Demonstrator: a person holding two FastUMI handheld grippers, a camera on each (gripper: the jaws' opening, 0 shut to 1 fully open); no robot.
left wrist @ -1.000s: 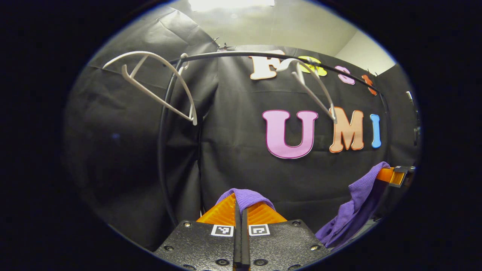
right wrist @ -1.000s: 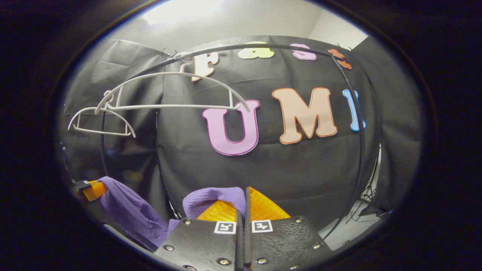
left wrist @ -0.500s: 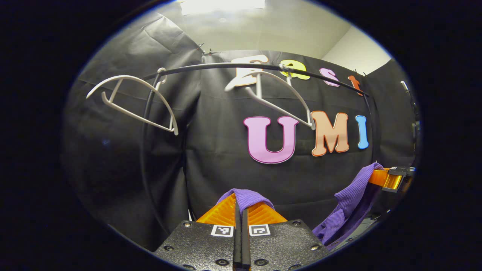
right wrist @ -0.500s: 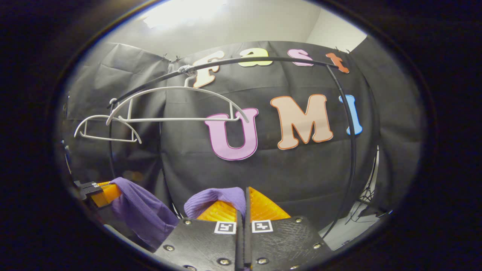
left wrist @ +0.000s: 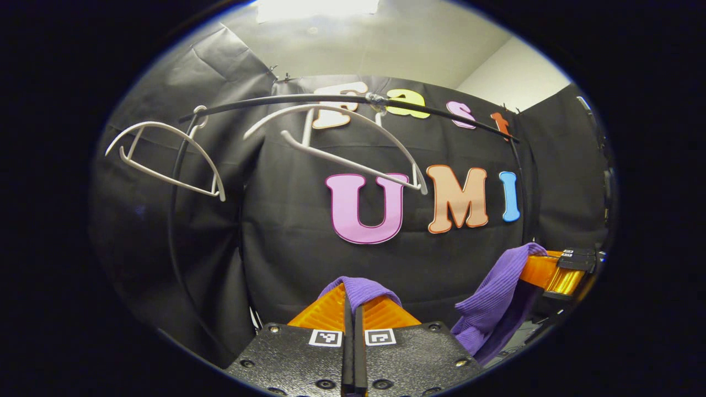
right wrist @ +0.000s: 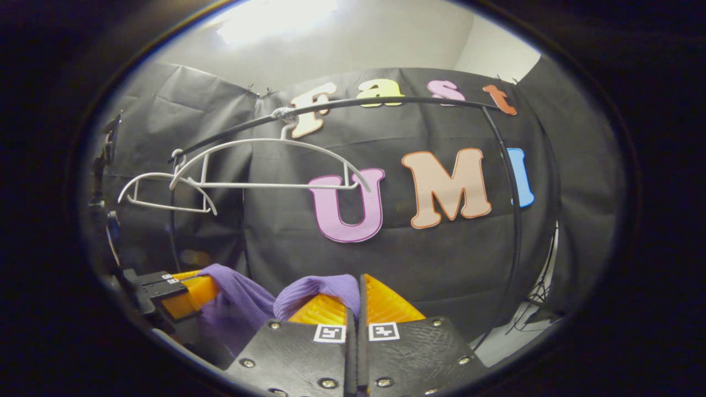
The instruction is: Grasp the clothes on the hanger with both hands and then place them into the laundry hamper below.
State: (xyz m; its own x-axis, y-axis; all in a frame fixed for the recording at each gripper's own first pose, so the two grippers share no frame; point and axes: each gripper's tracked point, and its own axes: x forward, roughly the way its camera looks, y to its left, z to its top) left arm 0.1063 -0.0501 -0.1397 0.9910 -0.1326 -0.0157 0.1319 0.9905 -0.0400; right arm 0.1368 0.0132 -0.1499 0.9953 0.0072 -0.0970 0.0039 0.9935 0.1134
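1. Holding the purple garment [left wrist: 361, 288] clear of the rail, the left gripper [left wrist: 353, 309] has its jaws pressed together on a fold of cloth that bulges up between the orange fingers [left wrist: 325, 310].
2. The right gripper [right wrist: 357, 300] does the same: its jaws pinch a second fold of the purple garment [right wrist: 322, 286], with cloth draped over the left-hand finger [right wrist: 325, 310].
3. In the left gripper view, the right gripper [left wrist: 557, 273] appears at the right edge, with the garment hanging slack below it.
4. In the right gripper view, the left gripper [right wrist: 176, 286] appears at lower left, and the cloth runs from it toward the near jaws.
5. Location of the garment: suspended between the two grippers, off both hangers. The nearer white hanger [right wrist: 265, 165] and the farther white hanger [right wrist: 165, 193] hang bare on the black rail [right wrist: 386, 102].
6. Handling: the ribbed knit is soft, light and limp. It will sag and swing, not hold shape, and it is not fragile.
7. Grip points: the two holds look like shoulder or upper-edge folds, though the exact spot cannot be confirmed. Keep them apart so the cloth does not bunch.
8. The laundry hamper lies below the field of view; lower both grippers together before releasing.
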